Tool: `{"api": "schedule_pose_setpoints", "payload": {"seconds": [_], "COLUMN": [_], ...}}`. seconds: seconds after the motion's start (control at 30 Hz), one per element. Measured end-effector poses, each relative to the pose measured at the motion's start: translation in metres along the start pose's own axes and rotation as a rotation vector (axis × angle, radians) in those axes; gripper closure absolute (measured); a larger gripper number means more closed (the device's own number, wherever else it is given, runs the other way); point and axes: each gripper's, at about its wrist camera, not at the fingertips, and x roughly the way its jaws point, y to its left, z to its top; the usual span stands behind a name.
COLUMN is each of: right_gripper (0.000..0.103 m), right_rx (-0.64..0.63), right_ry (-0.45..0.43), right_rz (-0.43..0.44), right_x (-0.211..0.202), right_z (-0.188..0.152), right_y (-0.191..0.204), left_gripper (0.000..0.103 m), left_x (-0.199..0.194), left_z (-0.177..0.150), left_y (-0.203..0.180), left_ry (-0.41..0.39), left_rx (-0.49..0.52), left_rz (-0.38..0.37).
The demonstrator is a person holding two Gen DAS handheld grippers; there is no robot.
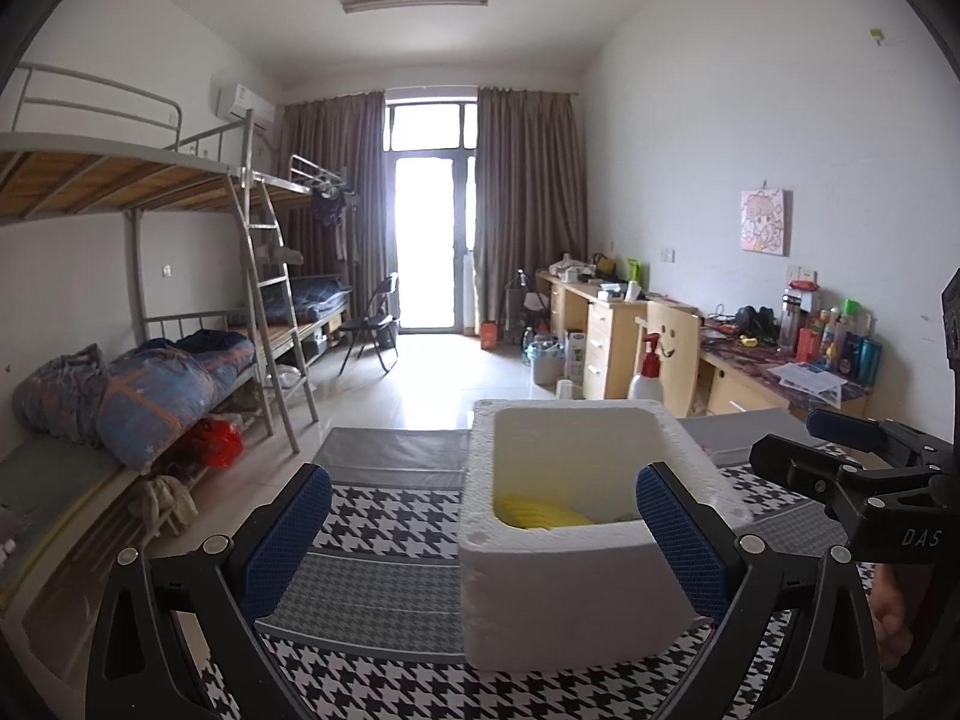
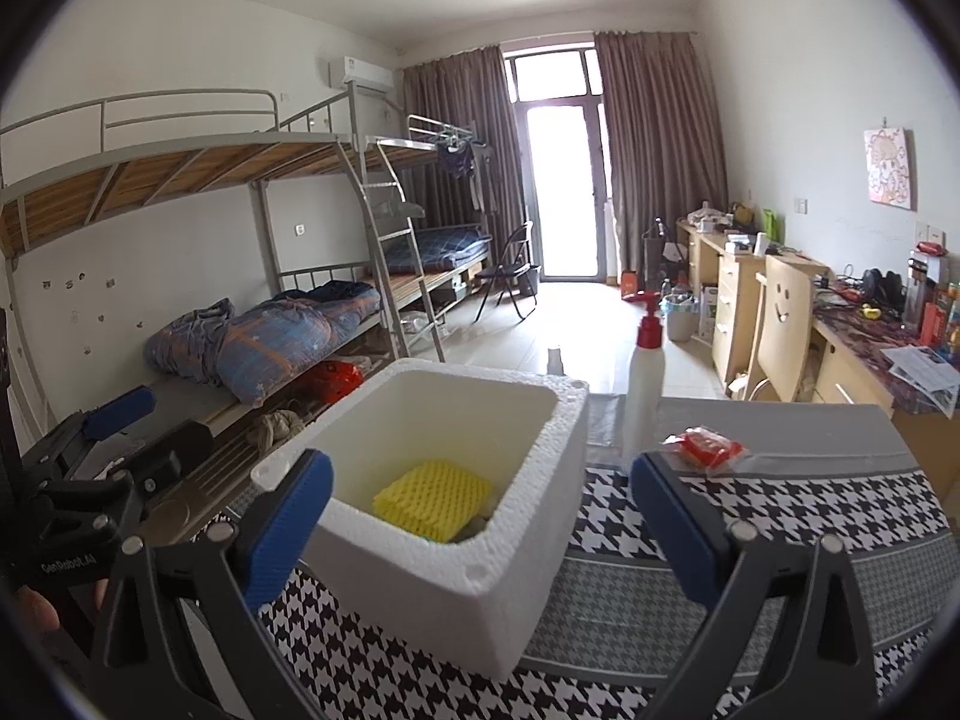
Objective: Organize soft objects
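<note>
A white foam box [image 1: 570, 588] stands on the houndstooth tablecloth [image 1: 372, 678], with a yellow foam net [image 1: 540, 513] lying inside. My left gripper [image 1: 480, 540] is open just short of the box's near wall, nothing between its blue pads. The right gripper [image 2: 480, 528] is open too, in front of the same box [image 2: 456, 588], looking down on the yellow net [image 2: 435, 498]; it holds nothing. Each gripper shows at the edge of the other's view: the right gripper [image 1: 804, 444], the left gripper [image 2: 144, 429]. A red soft packet in clear wrap [image 2: 708, 447] lies on the cloth right of the box.
A white bottle with a red pump [image 2: 645, 384] stands behind the box. Bunk beds with bedding [image 2: 270, 342] line the left wall. Cluttered desks [image 2: 888, 348] and a wooden chair [image 2: 786, 324] run along the right wall. Tiled floor leads to a balcony door [image 2: 561, 192].
</note>
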Motion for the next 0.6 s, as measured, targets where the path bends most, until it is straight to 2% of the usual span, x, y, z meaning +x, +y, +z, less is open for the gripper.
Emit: {"api": "schedule_pose_setpoints", "payload": {"seconds": [0.37,0.6], "right_gripper": [0.002,0.002], "right_rx": [-0.005,-0.005], "right_ry": [-0.047,-0.082], "right_rz": [-0.038,-0.059], "right_x": [-0.032,-0.045], "right_z": [-0.015,-0.030], "right_y": [0.000,0.000], "left_gripper": [0.001,0.001], "left_x": [-0.013,-0.025], "left_z": [-0.013,-0.020], "left_y": [-0.014,-0.018], "left_ry": [-0.004,-0.046], "left_rx": [0.002,0.013], "left_rz": [-0.037,-0.036]}}
